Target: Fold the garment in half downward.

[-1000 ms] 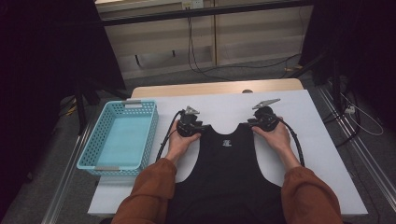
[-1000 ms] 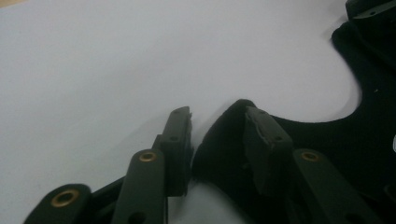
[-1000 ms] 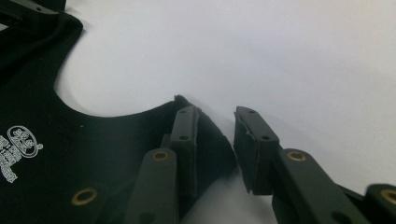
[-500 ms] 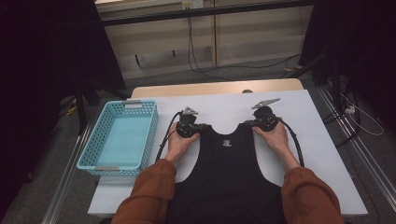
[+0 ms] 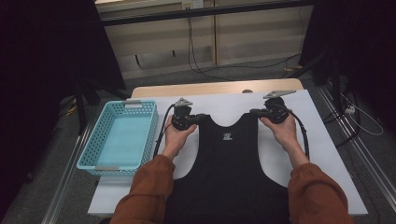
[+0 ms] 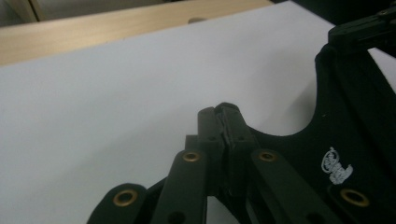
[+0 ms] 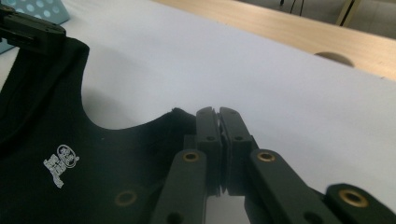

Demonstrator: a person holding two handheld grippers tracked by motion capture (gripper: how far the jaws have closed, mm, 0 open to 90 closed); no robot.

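A black sleeveless vest with a small white logo lies flat on the white table, neckline toward the far side. My left gripper is shut on the vest's left shoulder strap, and dark cloth shows pinched at its tips. My right gripper is shut on the right shoulder strap, whose edge runs into the closed jaws. The vest spreads to the right of the left jaws. In the right gripper view the vest lies to the left.
A light blue plastic basket stands on the table's left side, beside the left forearm. Bare white tabletop lies beyond the vest, up to a wooden strip at the far edge. Cables trail from both grippers.
Both grippers have shifted slightly outward and away from me, holding the straps; the vest's shoulders lie a little wider.
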